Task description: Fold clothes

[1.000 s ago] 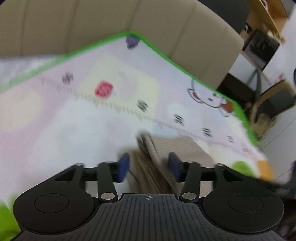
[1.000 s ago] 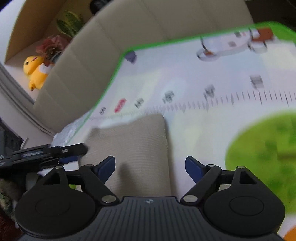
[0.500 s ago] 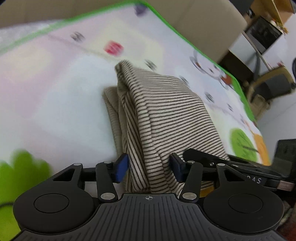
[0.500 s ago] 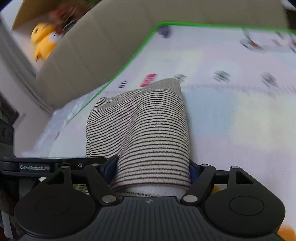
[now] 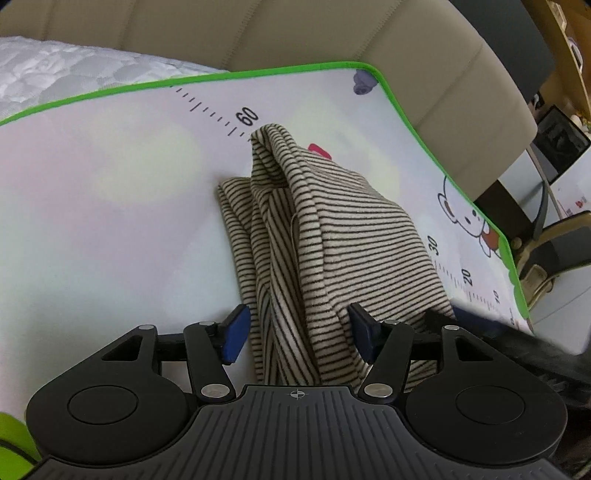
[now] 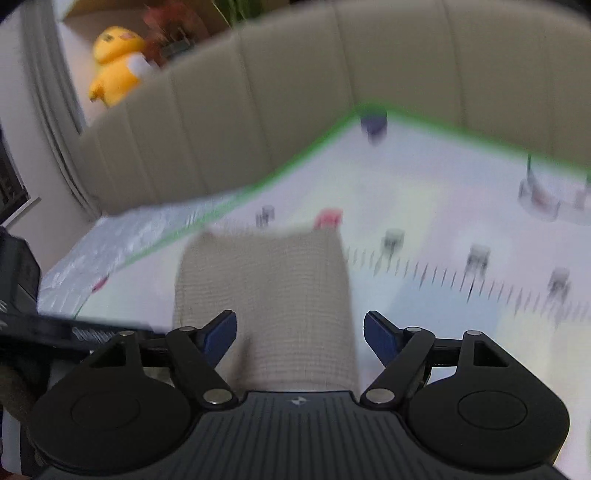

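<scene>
A beige garment with thin dark stripes (image 5: pixel 332 236) lies folded into a narrow stack on the white play mat (image 5: pixel 110 221). Its near end sits between the jaws of my left gripper (image 5: pixel 299 332). Those jaws are opening, and the left pad stands clear of the cloth. In the blurred right wrist view the same garment (image 6: pixel 266 295) runs between the jaws of my right gripper (image 6: pixel 299 332). They are closing, with small gaps still showing at both pads. The right gripper's black body (image 5: pixel 517 339) shows at the left view's right edge.
The mat has a green border (image 5: pixel 406 110), ruler marks and a bear print (image 5: pixel 469 218). A beige padded backrest (image 5: pixel 295 29) rises behind it, with quilted white bedding (image 5: pixel 55 70) at the left. A chair (image 5: pixel 554 251) stands off the mat's right side; a yellow plush toy (image 6: pixel 114 70) sits beyond the backrest.
The left gripper drew back along the garment and its jaws narrowed, then widened. The right gripper rolled and moved over the cloth, its jaws narrowing around the garment's end.
</scene>
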{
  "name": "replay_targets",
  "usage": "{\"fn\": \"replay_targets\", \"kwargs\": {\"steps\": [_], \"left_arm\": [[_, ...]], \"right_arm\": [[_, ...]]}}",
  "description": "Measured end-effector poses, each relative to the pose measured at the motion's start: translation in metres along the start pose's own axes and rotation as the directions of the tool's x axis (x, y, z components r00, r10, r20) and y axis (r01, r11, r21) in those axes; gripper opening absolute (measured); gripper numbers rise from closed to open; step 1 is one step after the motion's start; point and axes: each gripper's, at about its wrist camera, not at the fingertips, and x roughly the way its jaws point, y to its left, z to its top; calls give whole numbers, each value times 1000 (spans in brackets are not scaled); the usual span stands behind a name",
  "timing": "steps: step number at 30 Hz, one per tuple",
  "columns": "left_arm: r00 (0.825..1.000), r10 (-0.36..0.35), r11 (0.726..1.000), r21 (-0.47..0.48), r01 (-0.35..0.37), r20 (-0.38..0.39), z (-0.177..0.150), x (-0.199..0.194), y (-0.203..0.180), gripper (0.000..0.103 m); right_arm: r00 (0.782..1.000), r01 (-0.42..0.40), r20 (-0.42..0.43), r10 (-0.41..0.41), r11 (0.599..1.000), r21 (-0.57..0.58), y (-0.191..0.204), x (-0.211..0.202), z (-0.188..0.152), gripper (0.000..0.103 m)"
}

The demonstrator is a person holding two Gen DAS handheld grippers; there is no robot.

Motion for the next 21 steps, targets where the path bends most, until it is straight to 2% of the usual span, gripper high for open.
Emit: {"fn": "replay_targets", "kwargs": {"steps": [1,2,5,7,9,10,11,13,17,19,21], "left_arm": [[1000,3,1000,3,-3,-1,0,2,-1,66],[1000,2,1000,-2,-2,-4,0,3,0,67],[1000,-3,1000,-17,2,-11,0,4,2,68],[1000,-1,1000,-18,1,-9,-1,4,4,70],[1000,2,1000,-19,-2,-7,-2,5,5,74],[1000,2,1000,-21,-2,-7,-2,5,6,75],[1000,1,1000,-27,-1,-6,-3,6,8,75],[1000,-4,999,-39,4,-6,-4,6,11,76],[1000,-11,999,-37,11,-3,-3,4,13,76],[1000,-6,1000,-28,6,3,-2,3,12,76],[1000,-5,1000,-24,5,8,-2,3,12,76]], "right_arm": [[1000,3,30,-2,1000,-28,5,-4,7,45],[999,-2,42,4,999,-43,10,-4,16,39],[998,-56,35,58,997,-50,28,14,40,38],[996,-73,-44,72,997,-35,42,44,47,38],[986,-33,-162,26,999,-39,46,83,39,38],[982,-12,-191,0,998,-63,48,99,32,39],[983,-5,-182,-13,995,-99,51,105,25,40],[985,7,-172,-32,990,-143,59,102,26,40],[991,-19,-131,5,994,-109,59,63,33,45],[996,2,-84,-9,996,-86,54,39,25,45],[996,31,-76,-35,998,-53,47,20,9,45]]}}
